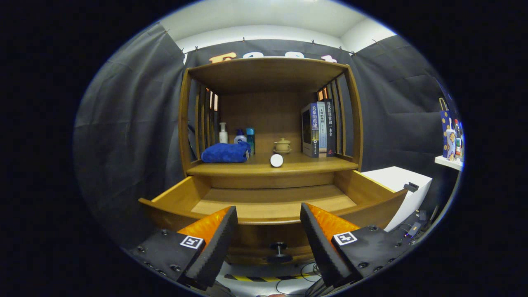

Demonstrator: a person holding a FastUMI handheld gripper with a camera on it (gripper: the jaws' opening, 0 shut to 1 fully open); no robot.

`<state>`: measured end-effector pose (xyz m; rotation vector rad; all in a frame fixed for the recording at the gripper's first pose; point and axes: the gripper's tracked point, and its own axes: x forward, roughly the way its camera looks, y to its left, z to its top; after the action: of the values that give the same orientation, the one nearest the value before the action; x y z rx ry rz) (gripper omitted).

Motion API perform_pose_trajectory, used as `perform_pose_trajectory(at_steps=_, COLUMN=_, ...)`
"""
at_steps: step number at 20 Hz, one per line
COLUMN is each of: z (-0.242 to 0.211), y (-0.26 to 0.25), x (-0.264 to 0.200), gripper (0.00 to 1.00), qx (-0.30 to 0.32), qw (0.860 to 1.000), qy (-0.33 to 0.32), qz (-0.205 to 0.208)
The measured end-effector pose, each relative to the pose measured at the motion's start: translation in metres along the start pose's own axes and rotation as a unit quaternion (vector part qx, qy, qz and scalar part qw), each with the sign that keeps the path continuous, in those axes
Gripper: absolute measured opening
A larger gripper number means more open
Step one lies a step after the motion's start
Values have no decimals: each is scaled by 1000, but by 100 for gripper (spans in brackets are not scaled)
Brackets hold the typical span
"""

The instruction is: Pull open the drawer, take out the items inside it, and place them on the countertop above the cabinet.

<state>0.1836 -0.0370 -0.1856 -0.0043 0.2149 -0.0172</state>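
Gripper view: I am looking at the drawer (268, 206), pulled open.
Gripper (268, 231): I am holding its fingers wide apart, gripping nothing.
Knob (279, 251): sitting between them.
Countertop (297, 165): holding a blue towel (226, 152) far left, white cylinder (276, 160).

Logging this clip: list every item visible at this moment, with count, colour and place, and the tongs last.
Drawer: one, wooden, pulled open, visible floor bare.
Drawer knob: one, dark, front panel, between the tongs' fingers.
Countertop: one, wooden, above the drawer.
Towel: one, blue, folded, countertop left.
Bottles: three, white, white with blue cap, teal, behind the towel.
Cylinder: one, white, lying at countertop front.
Lidded cup: one, beige, behind the cylinder.
Books: three, upright, countertop right.
Tongs: one pair, open, just before the drawer front.
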Motion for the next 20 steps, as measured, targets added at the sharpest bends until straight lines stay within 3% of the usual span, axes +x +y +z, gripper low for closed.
perform_pose_trajectory(at_steps=10, z=-47, y=-5, x=11, gripper=99, qx=20, qw=1000, qy=18, qz=-10)
perform_pose_trajectory(at_steps=20, z=-38, y=-10, x=46, gripper=98, qx=45, qw=998, qy=34, qz=2)
